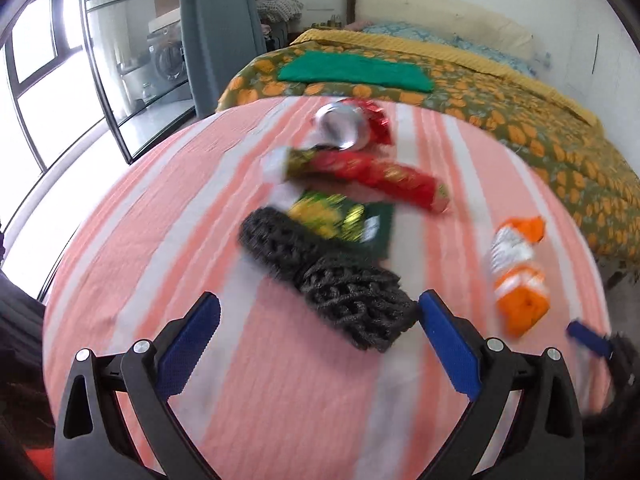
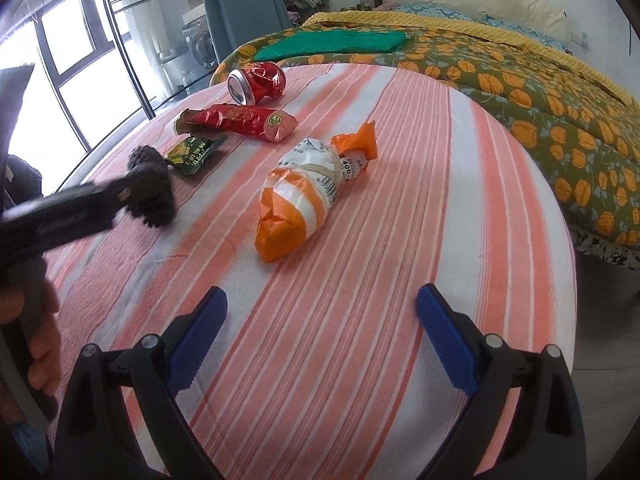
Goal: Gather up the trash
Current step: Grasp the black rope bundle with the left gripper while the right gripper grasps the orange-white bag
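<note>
Left gripper [image 1: 319, 314]: jaws spread wide, nothing between them. Left view blurred. Black mesh [image 1: 324, 280] lies just ahead of the jaws, its near end close beside the right-side blue pad; whether it touches the pad cannot be told. In the right view the left gripper comes in from the left edge, its tip over the mesh [image 2: 152, 184].

Right gripper [image 2: 322, 304]: jaws released, wide apart, empty, above bare striped cloth. A hand [image 2: 38, 320] shows at the left edge of the right view.

Trash, all on the pink-and-white striped cloth [image 2: 400, 240] on the bed:
- Mesh, nearest the left gripper, running diagonally.
- Green wrapper [image 1: 344, 220], touching the far end of the mesh; in the right view [image 2: 194, 154] just beyond it.
- Red wrapper [image 1: 368, 178], long, lying crosswise just past the green one.
- Red can [image 2: 258, 82], crushed, on its side, open end toward the cameras, farthest out near the cloth's far edge.
- Orange-and-white bag [image 2: 308, 192], bundled and taped, apart from the rest, ahead of the right gripper but well clear of its jaws.

Beyond the cloth: flowered quilt [image 2: 540, 92] with a folded green cloth [image 2: 332, 46] on it. Windows [image 1: 36, 52] at left.
</note>
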Action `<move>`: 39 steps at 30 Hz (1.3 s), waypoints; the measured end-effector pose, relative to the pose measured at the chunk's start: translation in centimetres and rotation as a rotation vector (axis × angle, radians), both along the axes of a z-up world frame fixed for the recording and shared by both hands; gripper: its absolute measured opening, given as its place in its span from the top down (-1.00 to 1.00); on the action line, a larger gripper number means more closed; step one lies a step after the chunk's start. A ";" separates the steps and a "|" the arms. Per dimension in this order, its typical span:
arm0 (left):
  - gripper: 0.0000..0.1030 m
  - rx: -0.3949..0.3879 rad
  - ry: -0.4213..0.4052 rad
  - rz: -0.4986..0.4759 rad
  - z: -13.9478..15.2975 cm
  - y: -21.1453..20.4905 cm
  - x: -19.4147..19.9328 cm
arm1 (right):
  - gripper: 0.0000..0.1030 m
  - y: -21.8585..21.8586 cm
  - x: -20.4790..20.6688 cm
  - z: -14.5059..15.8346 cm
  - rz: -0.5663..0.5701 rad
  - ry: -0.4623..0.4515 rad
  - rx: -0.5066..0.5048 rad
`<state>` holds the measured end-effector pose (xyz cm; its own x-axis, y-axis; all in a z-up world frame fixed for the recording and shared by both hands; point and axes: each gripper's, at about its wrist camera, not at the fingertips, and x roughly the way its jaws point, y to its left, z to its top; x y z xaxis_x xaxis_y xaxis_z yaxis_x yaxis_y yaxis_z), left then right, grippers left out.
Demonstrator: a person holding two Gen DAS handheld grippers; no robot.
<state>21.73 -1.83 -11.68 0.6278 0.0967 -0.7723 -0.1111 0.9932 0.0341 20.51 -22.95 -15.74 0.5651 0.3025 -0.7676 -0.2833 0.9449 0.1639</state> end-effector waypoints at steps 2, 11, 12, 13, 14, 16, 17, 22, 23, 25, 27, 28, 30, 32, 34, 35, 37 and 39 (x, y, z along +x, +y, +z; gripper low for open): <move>-0.90 0.008 0.007 0.023 0.1 2.6 -1.8 | -0.82 -0.1 0.0 0.0 -0.001 0.002 0.009; -0.90 -0.242 -0.008 -0.005 0.9 8.2 -3.9 | -0.82 0.5 0.0 -0.1 -0.002 0.000 -0.040; -0.90 -0.281 -0.014 -0.001 1.0 7.9 -3.3 | -0.82 0.5 0.0 -0.1 -0.003 0.000 -0.042; -0.90 -0.308 -0.022 0.002 1.0 7.5 -2.7 | -0.82 0.6 0.0 -0.2 -0.003 0.000 -0.047; -0.90 -0.329 -0.032 0.008 1.0 7.4 -2.0 | -0.82 0.6 0.0 -0.2 -0.004 0.000 -0.052; -0.90 -0.356 -0.044 0.034 1.0 6.4 0.0 | -0.82 0.8 0.0 -0.2 -0.004 0.000 -0.068; -0.90 -0.374 -0.040 0.046 0.9 6.1 1.0 | -0.82 1.0 0.0 -0.2 -0.004 0.000 -0.077; -0.90 -0.250 0.067 0.088 -1.4 4.7 3.7 | -0.82 1.2 0.1 -0.3 -0.004 0.001 -0.100; -0.90 -0.220 0.083 0.085 -1.7 4.7 3.7 | -0.82 1.2 0.1 -0.3 -0.004 0.001 -0.101; -0.90 -0.160 0.096 0.067 -2.1 4.9 3.4 | -0.82 1.2 0.1 -0.3 -0.003 0.001 -0.101; -0.90 -0.130 0.097 0.057 -2.0 5.7 3.1 | -0.82 1.2 0.1 -0.3 -0.004 0.002 -0.095; -0.90 -0.124 0.098 0.058 -2.0 6.2 3.0 | -0.82 1.1 0.1 -0.3 -0.005 0.003 -0.087; -0.90 -0.128 0.102 0.057 -1.9 7.2 3.0 | -0.82 0.8 0.2 -0.2 -0.011 0.003 -0.059; -0.90 -0.145 0.101 0.036 -1.7 7.7 2.9 | -0.82 -0.3 0.4 0.3 -0.055 0.008 0.000; -0.90 -0.136 0.093 0.007 -1.6 7.5 2.7 | -0.82 -1.7 0.8 0.9 -0.112 0.024 0.111; -0.90 -0.128 0.090 -0.010 -1.8 7.3 2.7 | -0.82 -1.9 1.1 1.2 -0.123 0.032 0.139; -0.65 -0.118 0.096 -0.040 -2.0 6.7 3.0 | -0.82 -1.5 2.3 1.8 -0.117 0.046 0.137; -0.44 -0.122 0.105 -0.073 -2.3 6.2 3.1 | -0.82 -0.7 3.6 1.9 -0.110 0.071 0.135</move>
